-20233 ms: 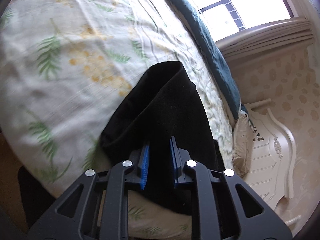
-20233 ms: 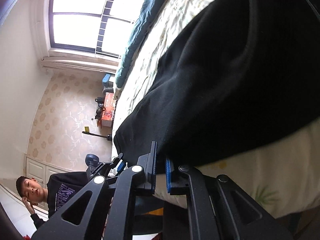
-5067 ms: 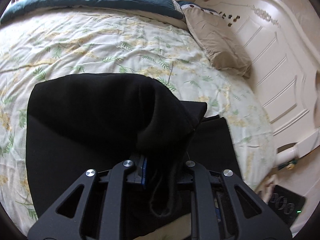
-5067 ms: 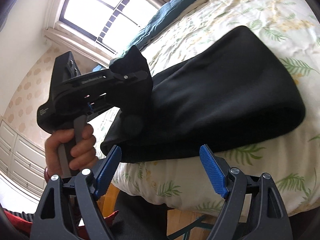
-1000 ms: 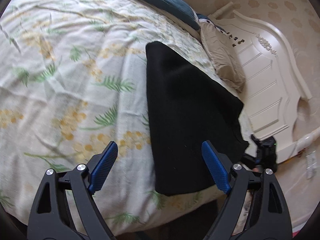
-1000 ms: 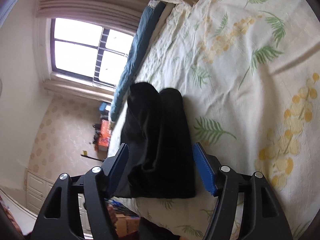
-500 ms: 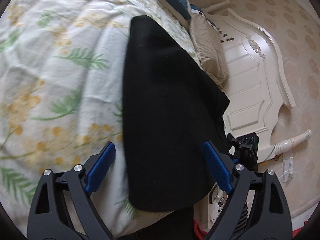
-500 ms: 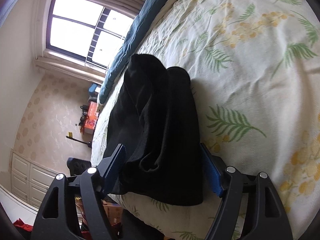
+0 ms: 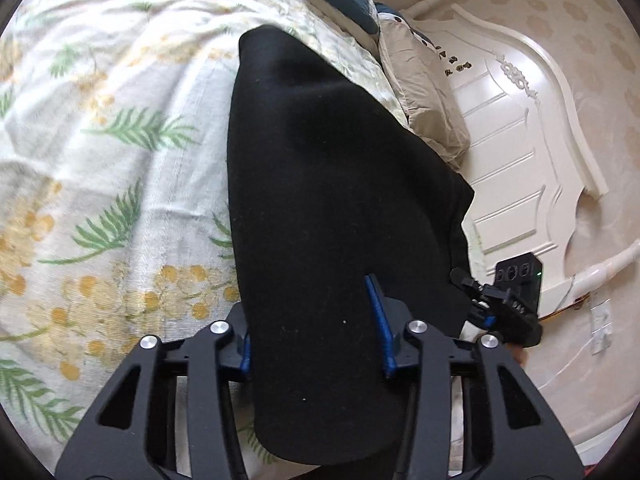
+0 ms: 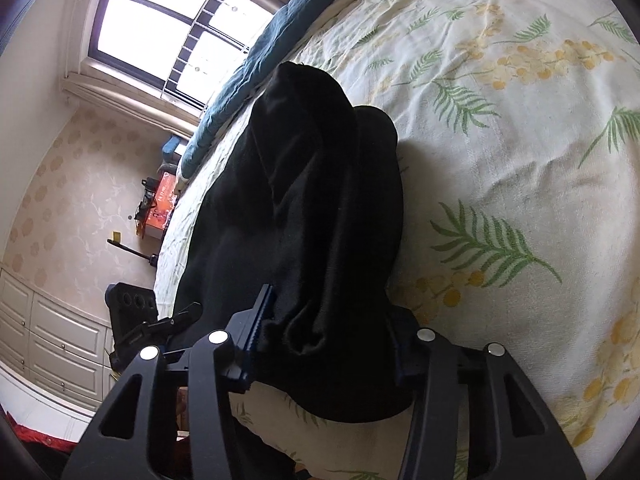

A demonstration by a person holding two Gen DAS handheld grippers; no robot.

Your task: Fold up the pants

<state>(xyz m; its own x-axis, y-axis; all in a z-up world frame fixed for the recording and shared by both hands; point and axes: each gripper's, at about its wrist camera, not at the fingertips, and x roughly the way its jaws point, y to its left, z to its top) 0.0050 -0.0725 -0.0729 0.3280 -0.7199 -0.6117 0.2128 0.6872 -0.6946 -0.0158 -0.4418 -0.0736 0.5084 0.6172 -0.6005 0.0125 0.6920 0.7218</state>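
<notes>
The black pants (image 9: 320, 184) lie folded in a thick bundle near the edge of the floral bedspread (image 9: 100, 140). My left gripper (image 9: 312, 344) straddles one end of the bundle, its blue-padded jaws partly closed on the fabric. In the right wrist view the pants (image 10: 320, 208) show as a rolled, layered stack. My right gripper (image 10: 328, 344) has its jaws around the other end, partly closed, with fabric between them. The right gripper (image 9: 496, 304) shows at the bed edge in the left wrist view, and the left gripper (image 10: 136, 320) shows at the left in the right wrist view.
A white carved headboard (image 9: 520, 152) and a beige pillow (image 9: 424, 96) stand beyond the pants. A dark teal blanket (image 10: 260, 64) lies along the far bed edge below a window (image 10: 172, 20). White drawers (image 10: 48, 340) and an orange box (image 10: 160, 204) are by the wall.
Both grippers have moved forward over the ends of the folded pants and their jaws have narrowed from wide open to pressing against the bundle.
</notes>
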